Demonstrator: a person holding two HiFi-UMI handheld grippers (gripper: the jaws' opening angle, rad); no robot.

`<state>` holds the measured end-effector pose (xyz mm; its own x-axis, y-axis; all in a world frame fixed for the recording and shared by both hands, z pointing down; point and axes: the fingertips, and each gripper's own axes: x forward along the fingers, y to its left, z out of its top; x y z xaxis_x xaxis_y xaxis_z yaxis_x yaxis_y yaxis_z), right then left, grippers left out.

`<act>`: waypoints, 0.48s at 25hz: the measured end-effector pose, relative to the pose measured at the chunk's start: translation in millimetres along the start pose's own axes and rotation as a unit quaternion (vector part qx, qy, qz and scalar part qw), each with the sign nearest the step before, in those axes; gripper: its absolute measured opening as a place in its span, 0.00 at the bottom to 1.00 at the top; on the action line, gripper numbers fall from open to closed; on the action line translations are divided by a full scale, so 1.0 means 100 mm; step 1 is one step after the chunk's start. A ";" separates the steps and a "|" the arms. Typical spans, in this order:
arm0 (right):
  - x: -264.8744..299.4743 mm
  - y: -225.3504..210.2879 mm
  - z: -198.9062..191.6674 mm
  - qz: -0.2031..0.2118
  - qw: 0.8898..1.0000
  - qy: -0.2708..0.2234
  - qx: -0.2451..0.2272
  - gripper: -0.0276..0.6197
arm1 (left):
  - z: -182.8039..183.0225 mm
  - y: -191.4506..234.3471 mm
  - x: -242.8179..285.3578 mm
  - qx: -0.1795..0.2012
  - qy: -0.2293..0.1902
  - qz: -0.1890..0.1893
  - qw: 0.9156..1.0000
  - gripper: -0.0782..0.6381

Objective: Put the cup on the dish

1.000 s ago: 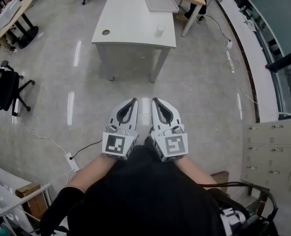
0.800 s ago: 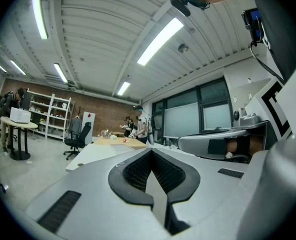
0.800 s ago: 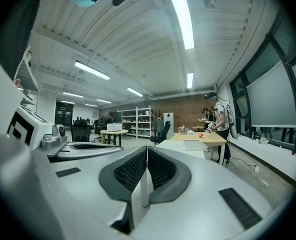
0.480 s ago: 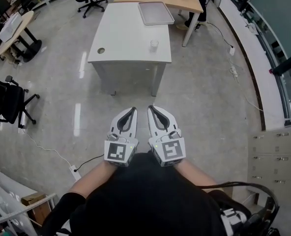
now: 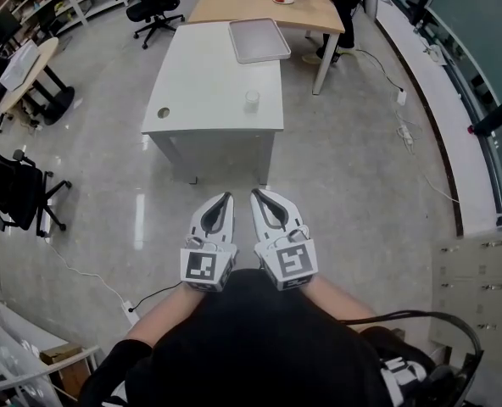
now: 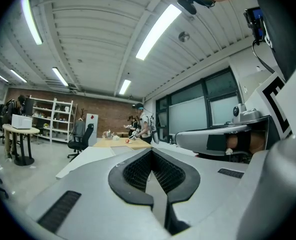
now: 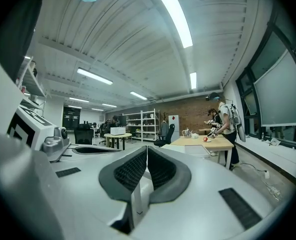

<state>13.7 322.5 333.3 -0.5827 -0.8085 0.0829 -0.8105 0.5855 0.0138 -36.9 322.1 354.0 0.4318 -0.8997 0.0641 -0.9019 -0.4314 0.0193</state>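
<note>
From the head view, a black office chair [image 5: 15, 185] stands at the left edge on the grey floor. Toward the centre, my left claw [image 5: 225, 197] is held out level in the lower middle of the frame, its tip aimed up the picture at the white table [image 5: 192, 91]. My bare left forearm [image 5: 162, 299] runs back to the bottom of the frame. The cup [image 5: 252, 100] stands upright on that table near its near right corner, well apart from both claws. The grey tray [image 5: 258, 39] lies on the same table at its far end, apart from the cup. Just right of centre is my right claw [image 5: 256, 195], parallel to the left one and close beside it.

Only the head view shows the cup and how the table is laid. I cannot pick the cup out in either gripper view.

The left gripper view shows what the head view cannot. My left claw [image 6: 152, 151] has its ribbed pads pressed together with nothing between them, and white shelves [image 6: 50, 119] stand against a brick wall at the left. The right gripper view shows my right claw [image 7: 147, 148] likewise pressed together and empty. At its right a person [image 7: 227, 121] stands at a wooden table [image 7: 208, 141].

Each claw carries a cube with a black-and-white square marker. I can read no writing anywhere.
</note>
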 end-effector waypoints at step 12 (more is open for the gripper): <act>-0.21 -0.61 -0.02 -0.017 1.000 -0.007 0.018 0.06 | 0.00 -0.40 0.30 0.007 0.002 0.005 1.000 0.11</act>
<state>75.4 303.8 332.8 -0.5558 -0.8285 0.0686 -0.8310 0.5560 -0.0186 12.5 312.5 355.1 0.4221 -0.9040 0.0675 -0.9062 -0.4229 0.0039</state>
